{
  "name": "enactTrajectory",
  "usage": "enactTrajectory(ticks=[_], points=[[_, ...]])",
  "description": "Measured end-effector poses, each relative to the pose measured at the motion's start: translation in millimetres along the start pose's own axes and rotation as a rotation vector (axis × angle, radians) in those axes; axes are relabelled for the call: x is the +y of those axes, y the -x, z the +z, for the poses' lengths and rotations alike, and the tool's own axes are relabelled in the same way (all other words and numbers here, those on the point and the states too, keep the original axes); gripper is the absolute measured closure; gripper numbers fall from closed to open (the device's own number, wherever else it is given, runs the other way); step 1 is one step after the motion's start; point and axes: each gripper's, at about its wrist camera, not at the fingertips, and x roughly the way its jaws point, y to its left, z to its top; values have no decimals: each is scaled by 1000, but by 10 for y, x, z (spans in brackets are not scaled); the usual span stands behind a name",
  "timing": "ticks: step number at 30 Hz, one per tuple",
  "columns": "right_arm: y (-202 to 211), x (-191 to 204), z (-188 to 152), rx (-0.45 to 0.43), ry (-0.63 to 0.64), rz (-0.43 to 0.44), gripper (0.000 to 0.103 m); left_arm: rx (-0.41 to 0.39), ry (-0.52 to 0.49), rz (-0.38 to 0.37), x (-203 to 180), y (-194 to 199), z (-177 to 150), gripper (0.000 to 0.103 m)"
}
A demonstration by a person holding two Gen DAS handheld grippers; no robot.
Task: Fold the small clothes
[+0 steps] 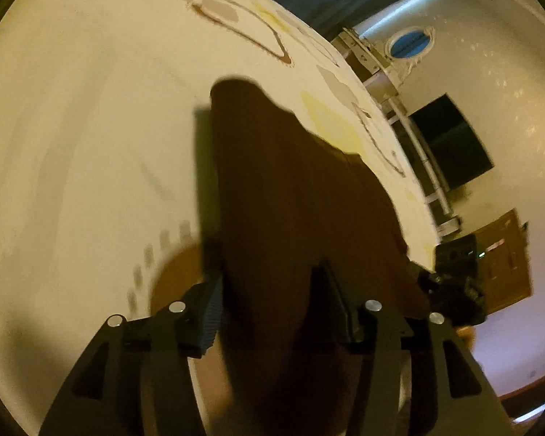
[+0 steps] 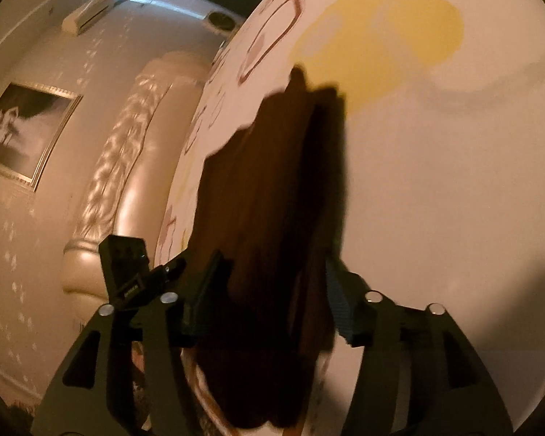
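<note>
- Left wrist view: the left tongs [image 1: 269, 301] stand apart over a brown cloth [image 1: 290, 189] that lies on the bed [image 1: 72, 127]. The cloth runs between the two fingers [image 1: 209, 312]. The left finger lies at the cloth's edge and the right one stands over the cloth; whether either pad touches it I cannot tell. The other tongs [image 1: 450, 283] show at the cloth's right edge, beside the bed's edge.
- Right wrist view: the right tongs [image 2: 272, 294] stand apart too. The cloth [image 2: 265, 200], bunched in long folds, passes between the fingers [image 2: 339, 301] without being pinched. The left tongs [image 2: 127, 269] show at the left, near the headboard [image 2: 127, 167].
</note>
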Motion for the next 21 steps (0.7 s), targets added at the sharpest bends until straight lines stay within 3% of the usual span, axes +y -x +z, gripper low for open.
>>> enactTrajectory(ticks=[3, 5, 8, 10, 15, 21], points=[[-11, 76, -154, 17, 23, 0, 47, -20, 43, -11, -10, 47, -177, 52], [-51, 113, -185, 23, 48, -36, 68, -42, 38, 17, -56, 38, -207, 56], [-95, 109, -163, 22, 46, -64, 74, -54, 58, 41, -134, 5, -184, 68], [-33, 178, -169, 2, 71, -74, 76, -68, 39, 65, -228, 31, -167, 74], [164, 281, -245, -23, 100, -71, 76, -50, 24, 100, -338, 20, -232, 76], [153, 77, -302, -13, 62, -86, 76, -55, 25, 103, -270, -1, -306, 76]])
